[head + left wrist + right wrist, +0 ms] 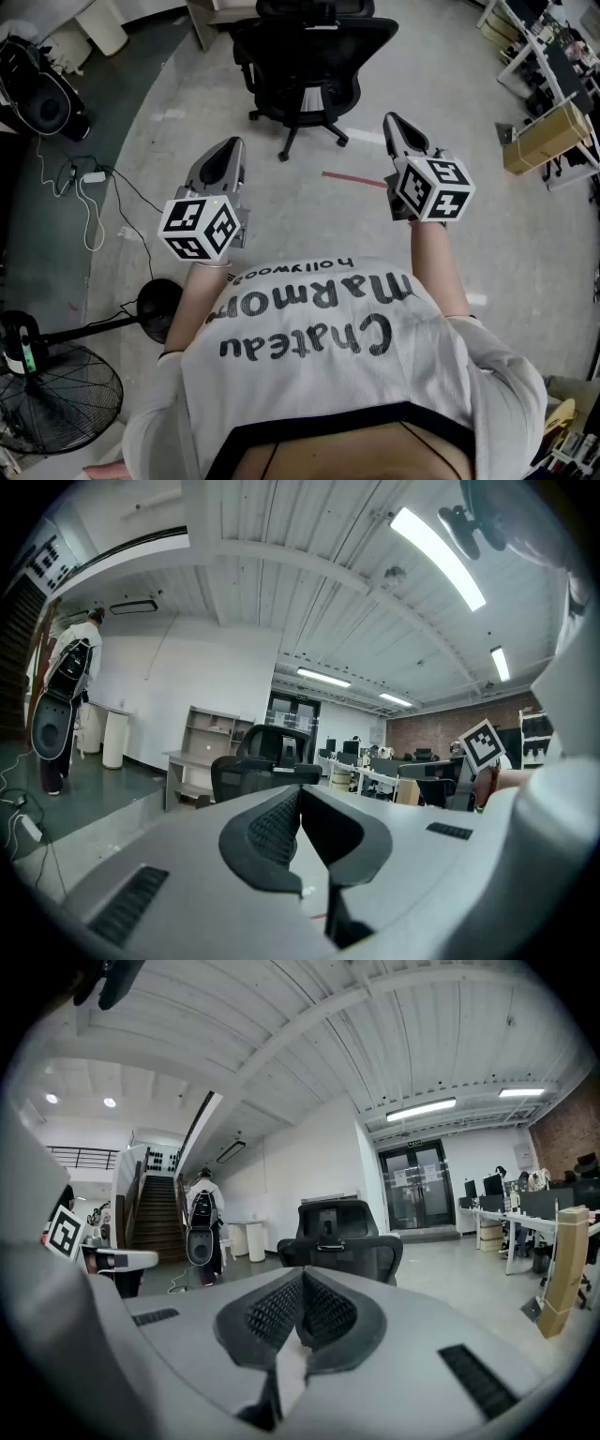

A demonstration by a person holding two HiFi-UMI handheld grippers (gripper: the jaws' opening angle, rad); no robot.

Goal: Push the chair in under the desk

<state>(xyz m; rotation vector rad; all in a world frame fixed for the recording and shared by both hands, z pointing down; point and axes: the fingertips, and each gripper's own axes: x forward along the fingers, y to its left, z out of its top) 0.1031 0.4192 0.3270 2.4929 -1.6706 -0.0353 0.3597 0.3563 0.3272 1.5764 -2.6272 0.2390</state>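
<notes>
A black mesh office chair [309,61] stands on the grey floor ahead of me, its back toward me and a little way out from a light desk [208,19] at the top edge. The chair shows again in the left gripper view [267,761], in front of the desk [187,759], and in the right gripper view [339,1239]. My left gripper [232,147] and right gripper [392,120] are held side by side in the air, well short of the chair. In their own views both the left gripper [300,794] and the right gripper [302,1283] are shut with nothing between the jaws.
A floor fan [56,394] and loose cables [89,187] lie at the left. A red strip [352,178] lies on the floor near the chair. A cardboard box [548,136] and more desks stand at the right. A person with a backpack [202,1218] stands by the stairs.
</notes>
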